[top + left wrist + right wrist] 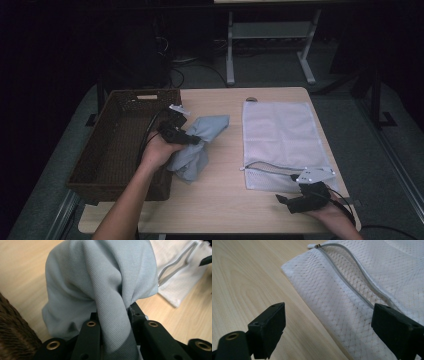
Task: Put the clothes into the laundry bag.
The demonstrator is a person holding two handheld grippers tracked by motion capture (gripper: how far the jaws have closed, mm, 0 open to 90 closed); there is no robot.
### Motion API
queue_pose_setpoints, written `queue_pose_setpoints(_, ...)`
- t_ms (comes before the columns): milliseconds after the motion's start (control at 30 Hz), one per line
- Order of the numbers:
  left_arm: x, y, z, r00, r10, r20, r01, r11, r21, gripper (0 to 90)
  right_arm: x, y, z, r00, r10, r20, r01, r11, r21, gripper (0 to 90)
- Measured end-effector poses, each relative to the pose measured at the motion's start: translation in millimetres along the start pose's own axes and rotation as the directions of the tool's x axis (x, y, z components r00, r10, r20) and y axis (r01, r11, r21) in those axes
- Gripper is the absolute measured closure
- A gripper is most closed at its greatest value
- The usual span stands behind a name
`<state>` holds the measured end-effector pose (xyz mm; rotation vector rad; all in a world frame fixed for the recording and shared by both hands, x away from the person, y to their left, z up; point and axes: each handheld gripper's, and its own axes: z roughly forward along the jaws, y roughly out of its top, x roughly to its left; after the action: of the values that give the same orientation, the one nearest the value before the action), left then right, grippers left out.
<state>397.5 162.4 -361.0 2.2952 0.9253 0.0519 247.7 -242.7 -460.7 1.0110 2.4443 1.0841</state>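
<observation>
Two jaws of the left gripper (192, 138) pinching a bunched fold of the soft, ribbed, grey-blue cloth garment (100, 285), held just over the pale wooden table (220, 200) between the dark woven wicker basket (120, 145) and the flat white mesh laundry bag (280, 135). Two jaws of the right gripper (328, 330) spread wide with nothing between, poised at the bag's near edge beside its grey zipper (347, 280), already drawn open along a curved gap. Judged about halfway: garment lifted out and gathered, bag unzipped; still to do, holding the opening wide, feeding the limp cloth in, zipping shut. Netting thin, see-through, diamond-patterned; basket stiff, rectangular, coarse.
</observation>
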Motion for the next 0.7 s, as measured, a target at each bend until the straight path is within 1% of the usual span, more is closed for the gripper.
queue_pose_setpoints(33, 0.0, -1.2, 2.9, 1.0000, -0.004, -0.007, 0.004, 0.9999, 0.009, 73.9, -0.1, 0.0, 0.0, 1.0000, 0.000, 0.000, 0.000, 1.000, 0.000, 11.6)
queue_pose_setpoints(100, 0.4, -3.1, 7.6, 1.0000, 0.001, -0.010, -0.001, 0.9997, 0.025, 71.5, 0.0, 0.0, 0.0, 1.0000, -0.001, 0.000, 0.001, 1.000, 0.001, 11.5)
queue_pose_setpoints(167, 0.5, -4.6, 11.9, 0.9998, 0.002, -0.022, -0.001, 0.9985, 0.055, 68.1, 0.1, 0.0, 0.0, 1.0000, -0.002, -0.001, 0.002, 1.000, 0.002, 11.6)
queue_pose_setpoints(200, -0.1, -4.6, 12.3, 0.9993, 0.010, -0.035, -0.008, 0.9981, 0.061, 66.4, 0.1, 0.0, 0.0, 1.0000, -0.001, 0.000, 0.001, 1.000, 0.002, 11.6)
queue_pose_setpoints(233, -0.2, -4.5, 12.0, 0.9991, 0.007, -0.042, -0.005, 0.9983, 0.058, 63.5, 0.1, 0.0, 0.0, 1.0000, -0.001, -0.001, 0.001, 1.000, 0.001, 11.6)
queue_pose_setpoints(267, -0.1, -4.5, 11.9, 0.9992, 0.005, -0.039, -0.002, 0.9984, 0.057, 59.4, 0.1, 0.0, 0.1, 1.0000, -0.002, -0.001, 0.002, 1.000, 0.002, 11.6)
queue_pose_setpoints(333, -0.4, -4.4, 11.6, 0.9992, 0.009, -0.039, -0.007, 0.9985, 0.055, 54.8, 0.2, 0.1, 0.3, 1.0000, -0.004, -0.001, 0.004, 1.000, 0.002, 11.6)
queue_pose_setpoints(400, -1.5, -4.0, 10.8, 0.9989, 0.021, -0.042, -0.019, 0.9988, 0.045, 49.0, 0.5, 0.3, 0.1, 1.0000, -0.003, -0.002, 0.003, 1.000, 0.000, 11.6)
queue_pose_setpoints(500, -2.1, -3.6, 9.1, 0.9988, 0.022, -0.044, -0.020, 0.9994, 0.030, 38.7, 0.4, 0.2, 0.0, 1.0000, -0.003, -0.002, 0.003, 1.000, 0.001, 11.6)
queue_pose_setpoints(567, -3.3, -2.5, 7.1, 0.9991, 0.017, -0.039, -0.017, 0.9998, 0.011, 34.4, 0.3, 0.2, 0.0, 1.0000, -0.002, -0.002, 0.002, 1.000, 0.001, 11.6)
queue_pose_setpoints(700, -8.5, 4.0, -4.0, 0.9981, 0.024, -0.056, -0.026, 0.9991, -0.033, 25.6, 0.4, 0.3, 0.1, 1.0000, -0.001, -0.002, 0.001, 1.000, -0.002, 11.6)
